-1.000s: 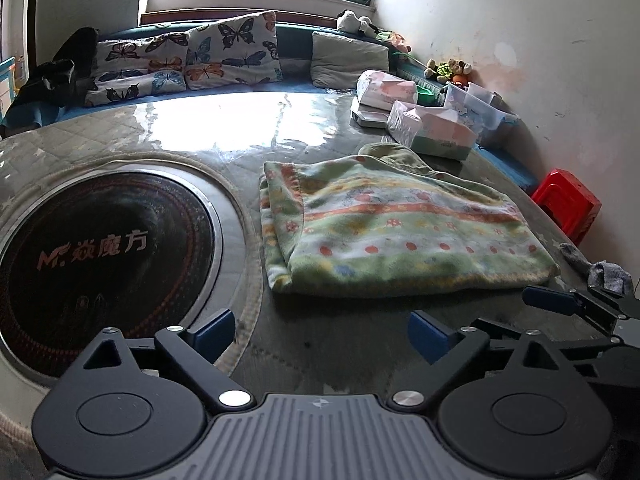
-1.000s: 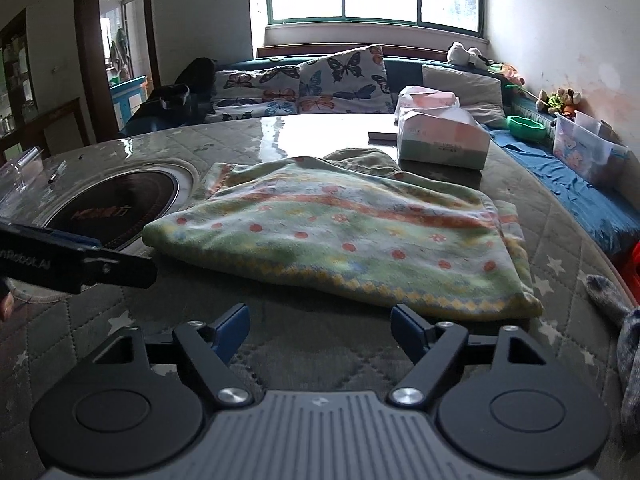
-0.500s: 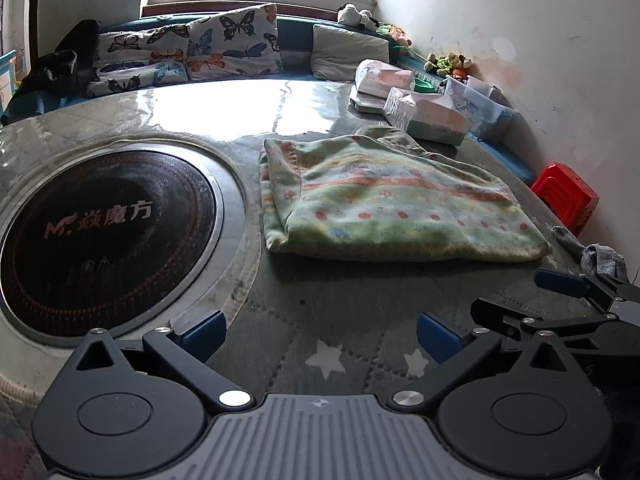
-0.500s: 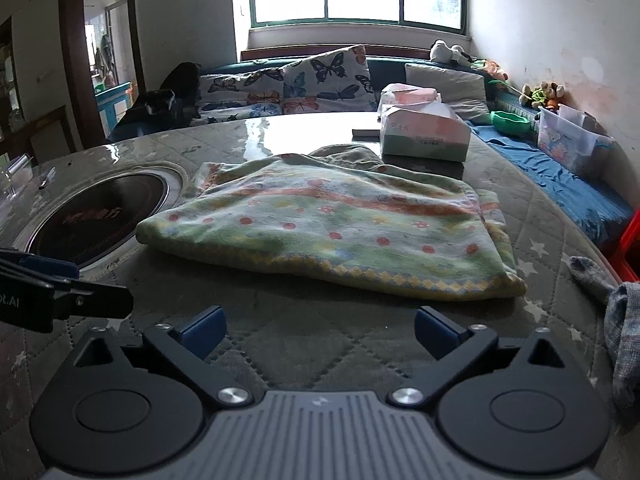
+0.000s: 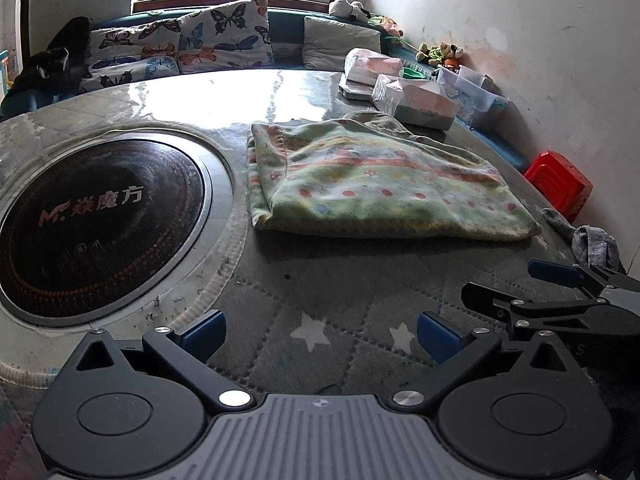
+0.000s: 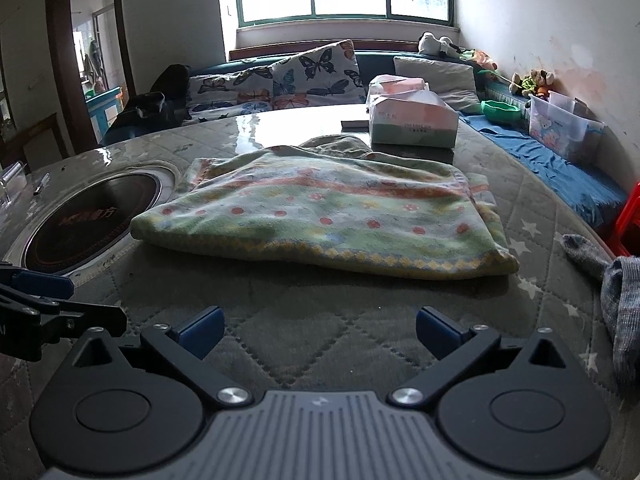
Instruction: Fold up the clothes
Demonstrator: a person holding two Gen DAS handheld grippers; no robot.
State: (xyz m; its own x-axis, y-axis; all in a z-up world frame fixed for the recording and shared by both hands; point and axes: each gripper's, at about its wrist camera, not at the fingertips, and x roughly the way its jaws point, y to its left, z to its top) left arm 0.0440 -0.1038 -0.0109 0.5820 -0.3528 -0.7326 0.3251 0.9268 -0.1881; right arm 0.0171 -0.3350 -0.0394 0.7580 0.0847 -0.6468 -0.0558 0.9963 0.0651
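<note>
Right wrist: sock (image 6: 618, 300) cut off.

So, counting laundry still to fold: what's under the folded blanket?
Olive-green cloth pokes from beneath the folded blanket at its far edge; how far it runs beneath is covered.

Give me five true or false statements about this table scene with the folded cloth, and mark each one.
1. The green patterned fleece cloth lies folded on the quilted grey table cover. True.
2. The left gripper is clamped on the cloth. False: it is open and clear of it.
3. A round black cooktop is set into the table beside the cloth. True.
4. The right gripper holds the grey sock. False: it is open and empty; the sock lies at the table's edge.
5. The white and green tissue pack sits on top of the cloth. False: it stands behind it.
</note>
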